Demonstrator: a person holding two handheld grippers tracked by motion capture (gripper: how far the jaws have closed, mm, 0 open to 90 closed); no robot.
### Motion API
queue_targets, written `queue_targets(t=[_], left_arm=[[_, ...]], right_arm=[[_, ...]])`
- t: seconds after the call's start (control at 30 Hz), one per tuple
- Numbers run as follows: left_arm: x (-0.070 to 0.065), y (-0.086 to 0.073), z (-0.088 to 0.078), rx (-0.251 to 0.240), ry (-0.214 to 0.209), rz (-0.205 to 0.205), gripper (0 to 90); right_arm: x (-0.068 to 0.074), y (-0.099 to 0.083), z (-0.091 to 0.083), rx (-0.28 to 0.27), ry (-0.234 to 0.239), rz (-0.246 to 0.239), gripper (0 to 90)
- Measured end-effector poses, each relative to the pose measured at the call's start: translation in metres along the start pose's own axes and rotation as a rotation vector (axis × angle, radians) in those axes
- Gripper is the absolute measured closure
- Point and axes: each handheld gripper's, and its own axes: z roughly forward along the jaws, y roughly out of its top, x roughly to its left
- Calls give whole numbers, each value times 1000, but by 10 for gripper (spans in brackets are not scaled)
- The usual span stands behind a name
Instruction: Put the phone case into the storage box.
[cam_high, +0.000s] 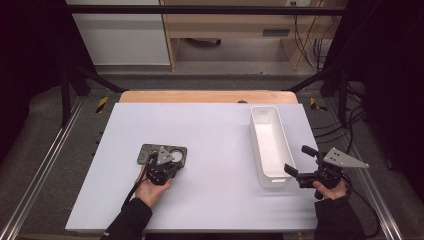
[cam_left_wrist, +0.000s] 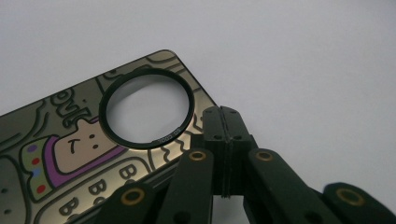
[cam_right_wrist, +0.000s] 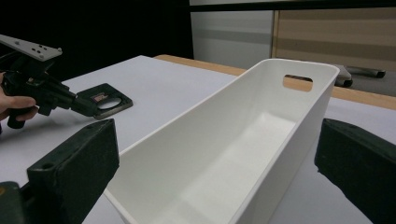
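Note:
A dark metal plate printed with cartoon figures lies flat on the white table, left of the middle. It has a black-ringed round hole. My left gripper is shut, its jaws pressed together with nothing between them. The tips sit at the plate's edge beside the hole; the right gripper view has this gripper at the plate. My right gripper stands open at the table's right side. Its jaws spread wide on either side of the near end of a white bin.
The long white bin is empty and runs front to back on the right part of the white table top. A wooden strip borders the far edge. Metal rails and cables lie beyond both sides.

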Motion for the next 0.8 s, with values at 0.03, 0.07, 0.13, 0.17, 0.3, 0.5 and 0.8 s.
queue_targets(t=[0.03, 0.07, 0.13, 0.17, 0.3, 0.5, 0.8], left_arm=[[-1, 0, 1, -3, 0, 5, 894], [-1, 0, 1, -3, 0, 5, 894], [-2, 2, 4, -6, 0, 15, 895], [-2, 2, 5, -6, 0, 20, 894], [-2, 4, 9, -13, 9, 22, 894], [0, 9, 16, -22, 21, 19, 895], [5, 14, 24, -30, 28, 3, 894]], right_arm=[[0, 0, 0, 0, 0, 0, 5], [0, 0, 0, -1, 0, -1, 5], [0, 0, 0, -2, 0, -1, 5], [0, 0, 0, -3, -1, -1, 5], [0, 0, 0, -2, -1, 0, 5], [0, 0, 0, -3, -1, -1, 6], [0, 0, 0, -1, -1, -2, 7]])
